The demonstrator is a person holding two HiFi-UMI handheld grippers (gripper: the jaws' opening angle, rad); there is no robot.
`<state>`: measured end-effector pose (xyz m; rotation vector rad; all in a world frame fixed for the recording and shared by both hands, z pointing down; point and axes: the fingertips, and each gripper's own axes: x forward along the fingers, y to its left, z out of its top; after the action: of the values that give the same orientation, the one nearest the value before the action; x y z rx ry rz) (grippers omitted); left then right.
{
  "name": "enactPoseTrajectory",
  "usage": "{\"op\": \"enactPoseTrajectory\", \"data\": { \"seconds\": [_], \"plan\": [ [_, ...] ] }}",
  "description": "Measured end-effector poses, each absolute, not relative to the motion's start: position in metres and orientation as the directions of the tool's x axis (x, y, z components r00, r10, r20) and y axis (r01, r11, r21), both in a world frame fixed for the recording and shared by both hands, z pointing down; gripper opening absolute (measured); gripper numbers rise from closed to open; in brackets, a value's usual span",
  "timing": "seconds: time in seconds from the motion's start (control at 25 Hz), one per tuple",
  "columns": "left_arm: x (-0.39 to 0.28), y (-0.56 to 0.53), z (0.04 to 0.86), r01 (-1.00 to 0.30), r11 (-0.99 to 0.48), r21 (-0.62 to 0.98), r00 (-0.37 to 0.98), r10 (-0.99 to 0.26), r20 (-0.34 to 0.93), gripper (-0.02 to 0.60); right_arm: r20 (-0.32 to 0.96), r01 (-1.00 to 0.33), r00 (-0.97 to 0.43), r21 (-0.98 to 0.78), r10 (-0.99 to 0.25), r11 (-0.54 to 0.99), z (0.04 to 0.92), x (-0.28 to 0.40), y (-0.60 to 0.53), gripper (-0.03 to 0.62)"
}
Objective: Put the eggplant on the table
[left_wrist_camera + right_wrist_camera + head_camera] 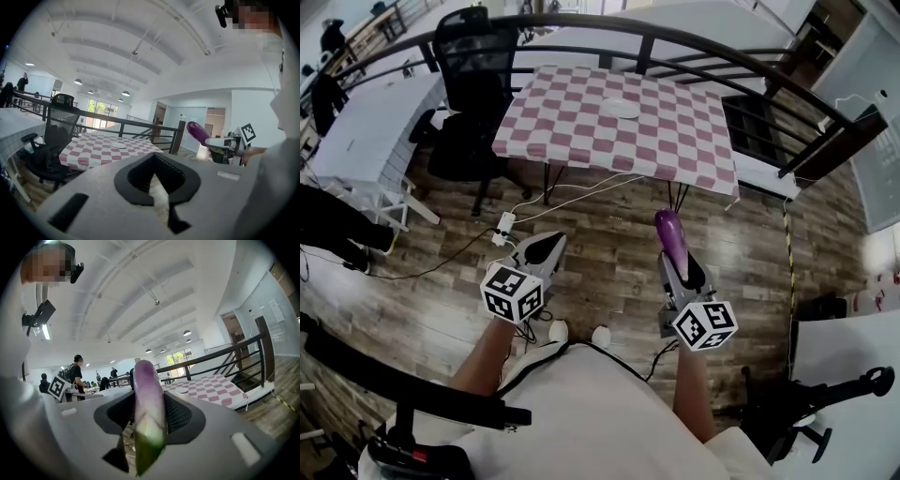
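A purple eggplant [668,230] with a green stem end [149,441] sticks forward out of my right gripper [675,258], whose jaws are shut on it [149,404]. The left gripper view shows that eggplant [199,132] off to the right, held about level. My left gripper [551,242] is beside it at the left, its jaws closed together with nothing between them [157,187]. Ahead stands the table [581,122] under a red-and-white checked cloth, with a small white plate [620,109] on it. Both grippers hang over the wooden floor, short of the table's near edge.
A black office chair [473,56] stands at the table's left. A dark metal railing [694,47] curves behind the table. A white cable and power strip [504,225] lie on the floor in front of it. White desks [366,122] are at far left, where several people stand.
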<state>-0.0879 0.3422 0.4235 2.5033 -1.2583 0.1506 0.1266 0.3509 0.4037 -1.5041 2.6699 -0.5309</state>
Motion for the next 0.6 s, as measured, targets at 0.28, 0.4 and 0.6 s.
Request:
{"op": "enactPoseTrajectory", "data": {
  "seconds": [0.28, 0.4, 0.6],
  "plan": [
    [-0.078, 0.337, 0.426, -0.798, -0.555, 0.234, 0.601, -0.763, 0.238, 0.005, 0.131, -0.823, -0.533, -0.311, -0.836, 0.476, 0.409, 0.131, 0.345, 0.195],
    [-0.071, 0.332, 0.426, -0.8, -0.558, 0.223, 0.599, -0.764, 0.24, 0.005, 0.128, -0.818, -0.537, -0.319, -0.834, 0.478, 0.409, 0.132, 0.34, 0.195],
    [-0.053, 0.324, 0.424, -0.799, -0.562, 0.212, 0.6, -0.767, 0.228, 0.005, 0.117, -0.809, -0.55, -0.32, -0.827, 0.492, 0.408, 0.135, 0.334, 0.195]
  ]
}}
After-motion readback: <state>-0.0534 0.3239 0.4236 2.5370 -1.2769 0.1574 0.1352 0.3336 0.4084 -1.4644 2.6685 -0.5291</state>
